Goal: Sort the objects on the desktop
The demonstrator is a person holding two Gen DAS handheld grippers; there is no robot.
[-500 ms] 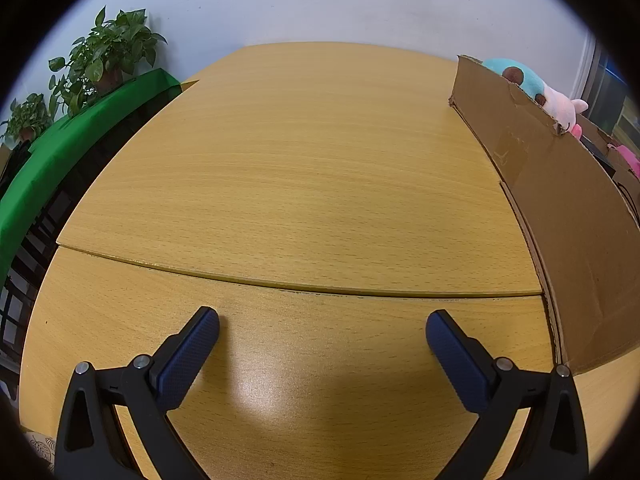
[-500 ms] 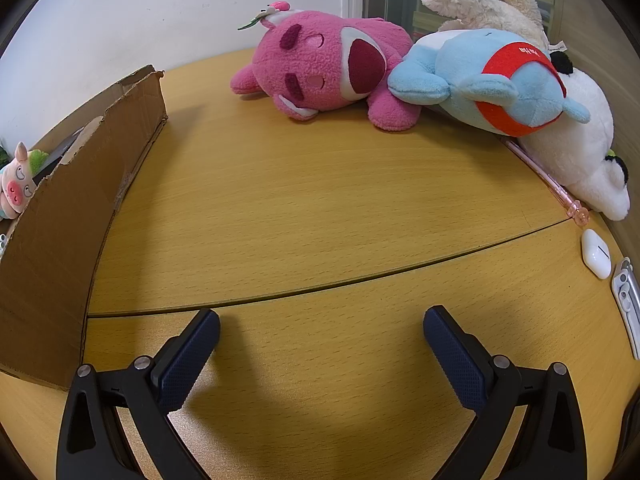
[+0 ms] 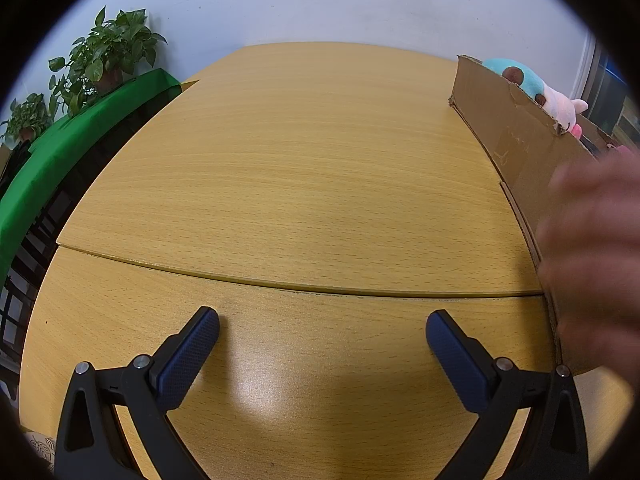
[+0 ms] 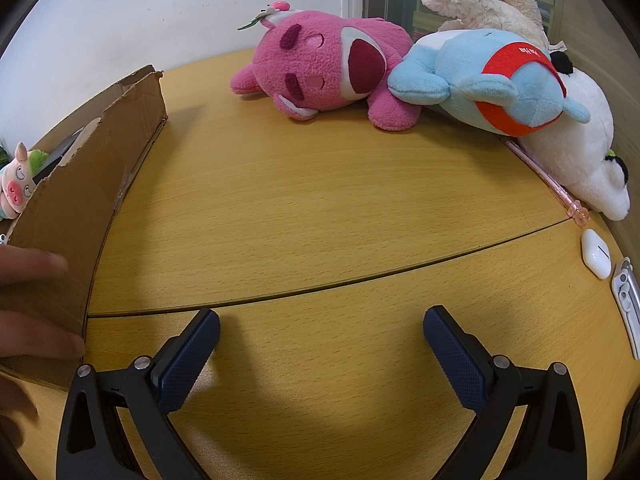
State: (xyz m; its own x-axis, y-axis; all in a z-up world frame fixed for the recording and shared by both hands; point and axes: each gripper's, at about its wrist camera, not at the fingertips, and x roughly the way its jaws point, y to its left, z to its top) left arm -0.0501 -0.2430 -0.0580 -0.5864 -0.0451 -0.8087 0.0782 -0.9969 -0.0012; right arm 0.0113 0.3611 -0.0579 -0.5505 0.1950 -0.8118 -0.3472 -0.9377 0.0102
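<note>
My left gripper (image 3: 322,326) is open and empty over bare wooden table (image 3: 304,168). My right gripper (image 4: 321,325) is open and empty too. A cardboard box (image 3: 516,140) stands between them; in the right wrist view its wall (image 4: 84,184) is at the left. A small cow plush (image 3: 536,92) lies inside it and shows over the rim in the right wrist view (image 4: 18,184). Far right lie a pink bear plush (image 4: 324,68), a blue plush (image 4: 492,88), a white plush (image 4: 576,156), a pink pen (image 4: 556,184) and a white earbud case (image 4: 596,254).
A bare hand (image 3: 596,256) is in front of the box wall, blurred; its fingers (image 4: 28,304) show at the left of the right wrist view. A white clip-like object (image 4: 628,304) lies at the table's right edge. Potted plants (image 3: 108,52) and a green cloth (image 3: 60,156) stand beyond the left edge.
A bare hand has come into both views by the box wall. Both grippers have stayed put and open.
</note>
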